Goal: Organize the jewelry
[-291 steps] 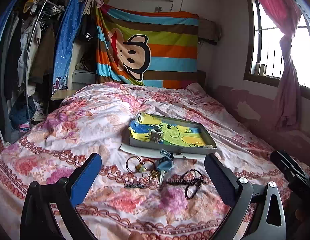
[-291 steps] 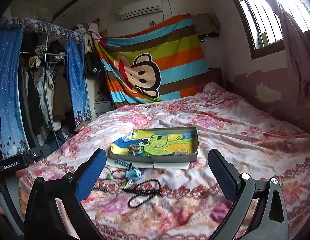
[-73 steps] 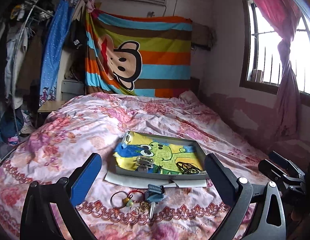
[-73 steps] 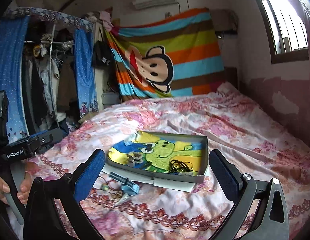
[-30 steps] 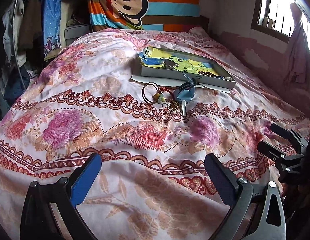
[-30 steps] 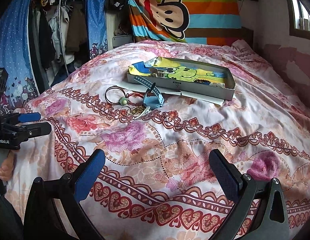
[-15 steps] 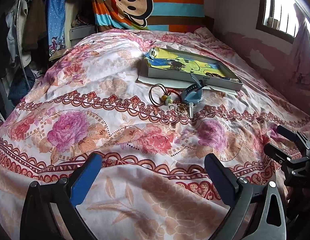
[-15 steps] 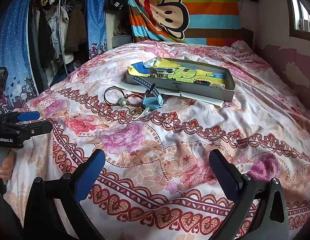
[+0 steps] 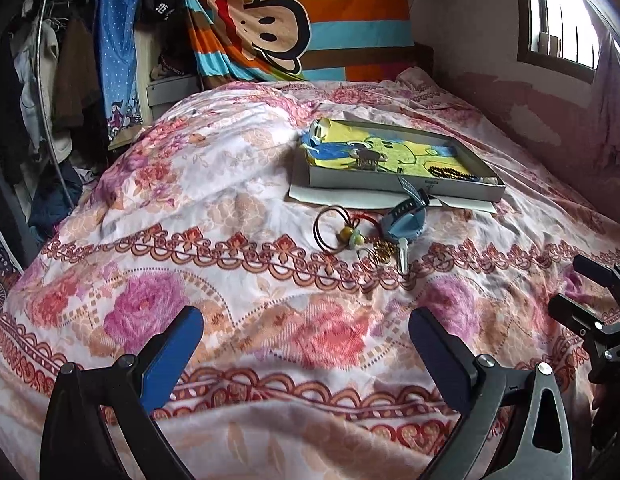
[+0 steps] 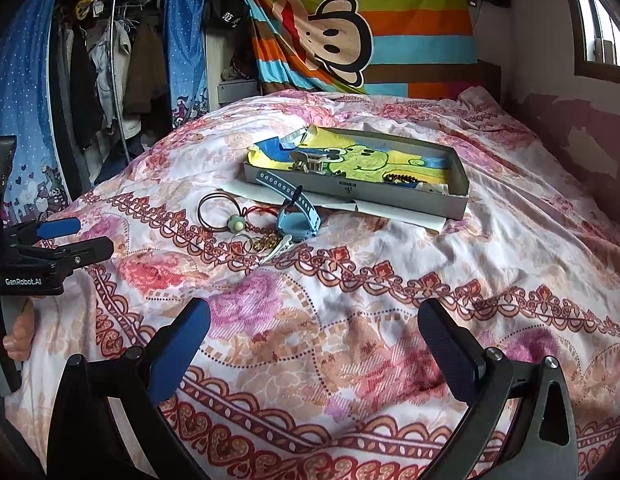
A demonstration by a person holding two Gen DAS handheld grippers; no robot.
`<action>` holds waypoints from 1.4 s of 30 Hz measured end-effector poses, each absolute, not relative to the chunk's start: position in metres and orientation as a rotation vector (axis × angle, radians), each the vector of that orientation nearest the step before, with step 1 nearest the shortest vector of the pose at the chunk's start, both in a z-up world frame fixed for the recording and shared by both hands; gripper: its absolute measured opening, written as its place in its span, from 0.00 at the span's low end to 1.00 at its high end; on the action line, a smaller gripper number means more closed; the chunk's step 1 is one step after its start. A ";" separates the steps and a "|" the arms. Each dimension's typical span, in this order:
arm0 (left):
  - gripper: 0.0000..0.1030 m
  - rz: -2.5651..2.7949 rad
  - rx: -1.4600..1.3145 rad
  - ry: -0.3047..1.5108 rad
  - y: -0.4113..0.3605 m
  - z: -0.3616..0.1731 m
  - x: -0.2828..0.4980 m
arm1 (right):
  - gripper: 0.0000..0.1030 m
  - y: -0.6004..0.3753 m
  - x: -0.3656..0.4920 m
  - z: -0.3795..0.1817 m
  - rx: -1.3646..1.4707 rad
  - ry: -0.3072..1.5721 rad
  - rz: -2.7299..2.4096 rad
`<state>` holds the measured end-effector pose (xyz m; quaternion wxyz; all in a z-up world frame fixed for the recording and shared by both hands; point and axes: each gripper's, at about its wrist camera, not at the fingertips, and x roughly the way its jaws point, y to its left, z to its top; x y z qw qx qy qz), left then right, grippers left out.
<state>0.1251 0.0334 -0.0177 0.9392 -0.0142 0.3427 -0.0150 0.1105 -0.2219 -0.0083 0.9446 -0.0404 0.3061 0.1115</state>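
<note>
A shallow grey box (image 9: 402, 187) (image 10: 366, 200) lined with a yellow-green cartoon cloth lies mid-bed; a black bead string (image 9: 450, 171) (image 10: 402, 178) and a metal hair clip (image 9: 366, 159) lie in it. In front of the box lie a blue watch (image 9: 406, 220) (image 10: 298, 220), dark hoop bangles (image 9: 330, 226) (image 10: 218, 210), a green bead charm (image 10: 236, 224), gold rings (image 9: 380, 250) and a silver clip (image 10: 276, 248). My left gripper (image 9: 306, 344) and right gripper (image 10: 314, 336) are both open and empty, low over the near bed, well short of the jewelry.
The floral bedspread (image 9: 230, 280) covers the whole bed. A clothes rack (image 10: 110, 60) stands at the left, a striped monkey banner (image 9: 290, 20) hangs behind, a window (image 9: 558, 12) is at the right. The other gripper shows at each view's edge (image 9: 590, 320) (image 10: 42, 256).
The bead string that lay on the bed 9.7 s ago is now in the box. Both grippers drew back to the near bed edge, then the left one crept slightly forward.
</note>
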 end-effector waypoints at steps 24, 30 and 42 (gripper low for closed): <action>1.00 -0.083 -0.142 0.801 0.048 -0.043 0.235 | 0.99 -0.236 0.207 -0.024 -0.070 0.708 0.249; 0.85 -0.149 -0.166 0.817 0.045 -0.054 0.255 | 0.99 -0.226 0.247 -0.041 -0.081 0.777 0.289; 0.24 -0.221 -0.115 0.860 0.027 -0.067 0.274 | 0.69 -0.186 0.300 -0.060 -0.147 0.830 0.364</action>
